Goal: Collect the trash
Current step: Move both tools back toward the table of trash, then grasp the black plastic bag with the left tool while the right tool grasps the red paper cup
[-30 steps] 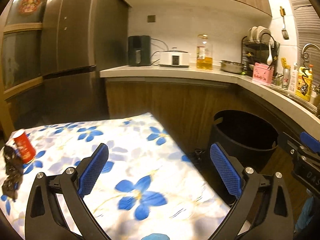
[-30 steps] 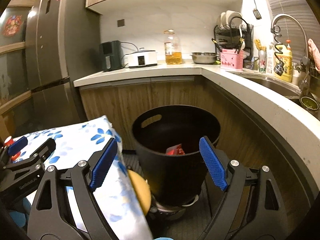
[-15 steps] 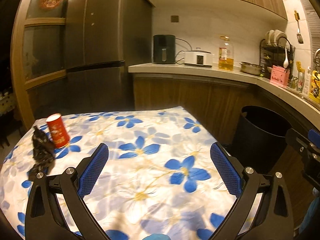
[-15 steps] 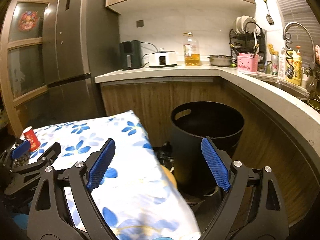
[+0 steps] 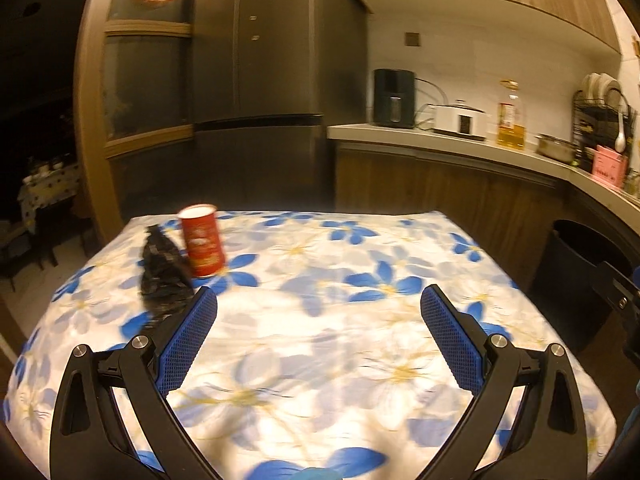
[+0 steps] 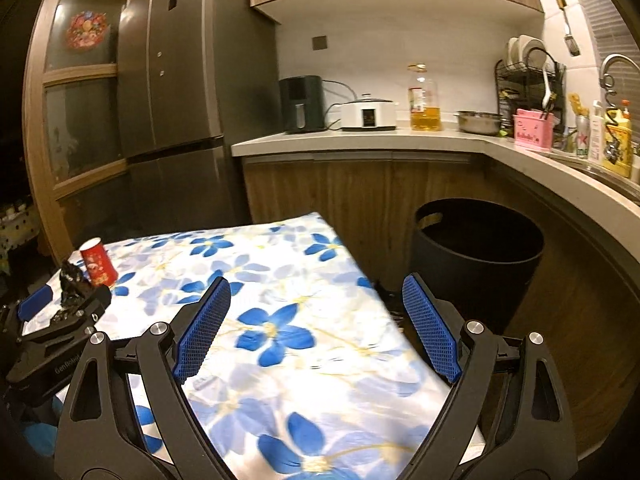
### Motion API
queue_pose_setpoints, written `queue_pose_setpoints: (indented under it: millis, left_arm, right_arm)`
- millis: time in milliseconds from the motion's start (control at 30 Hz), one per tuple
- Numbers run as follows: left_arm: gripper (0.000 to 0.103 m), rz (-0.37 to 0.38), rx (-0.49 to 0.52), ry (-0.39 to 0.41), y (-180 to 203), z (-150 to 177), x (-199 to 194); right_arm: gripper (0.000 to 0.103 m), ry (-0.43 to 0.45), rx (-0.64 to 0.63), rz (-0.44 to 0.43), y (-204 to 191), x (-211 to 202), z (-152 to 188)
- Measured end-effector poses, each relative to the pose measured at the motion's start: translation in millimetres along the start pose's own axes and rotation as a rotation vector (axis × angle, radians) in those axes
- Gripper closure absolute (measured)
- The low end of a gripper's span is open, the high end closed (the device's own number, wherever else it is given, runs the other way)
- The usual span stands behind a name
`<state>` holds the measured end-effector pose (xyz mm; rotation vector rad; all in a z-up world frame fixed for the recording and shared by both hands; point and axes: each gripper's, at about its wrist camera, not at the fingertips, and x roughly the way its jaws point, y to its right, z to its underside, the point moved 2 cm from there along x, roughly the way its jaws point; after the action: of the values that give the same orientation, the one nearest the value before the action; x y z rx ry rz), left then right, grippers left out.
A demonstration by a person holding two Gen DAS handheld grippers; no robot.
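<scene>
Partly hidden behind the red cup [image 5: 201, 241], dark wrapper [image 5: 162, 272] blurs; both grippers gape empty.

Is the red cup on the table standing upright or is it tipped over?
Upright. The red cup stands on its base on the flowered tablecloth, its white open rim facing up, beside a crumpled black wrapper.

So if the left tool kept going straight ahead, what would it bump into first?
Probably the flowered tablecloth: the open left tool tilts down at bare cloth. The red cup and black wrapper sit off to the left.
</scene>
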<state>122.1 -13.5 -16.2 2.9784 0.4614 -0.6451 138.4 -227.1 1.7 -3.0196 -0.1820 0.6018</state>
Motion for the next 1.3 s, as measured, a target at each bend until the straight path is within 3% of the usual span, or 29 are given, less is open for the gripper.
queue_pose_setpoints:
  millis: [700, 833, 1100, 1200, 1300]
  left_arm:
    - [0.006, -0.193, -0.072, -0.021, -95, -5, 30]
    - [0.006, -0.221, -0.096, -0.023, -115, -9, 49]
    - [0.007, -0.247, -0.134, -0.109, -143, -16, 94]
    - [0.013, -0.226, -0.17, -0.158, -151, -11, 104]
    - [0.036, -0.198, -0.215, -0.2, -159, -4, 110]
  right_arm:
    - [0.016, -0.024, -0.078, -0.154, -93, 35, 4]
    - [0.016, -0.014, -0.094, -0.175, -113, 44, 0]
    - [0.016, -0.014, -0.125, -0.24, -157, 71, -10]
    - [0.016, -0.021, -0.14, -0.263, -173, 81, -10]
    - [0.016, -0.027, -0.162, -0.295, -192, 91, -9]
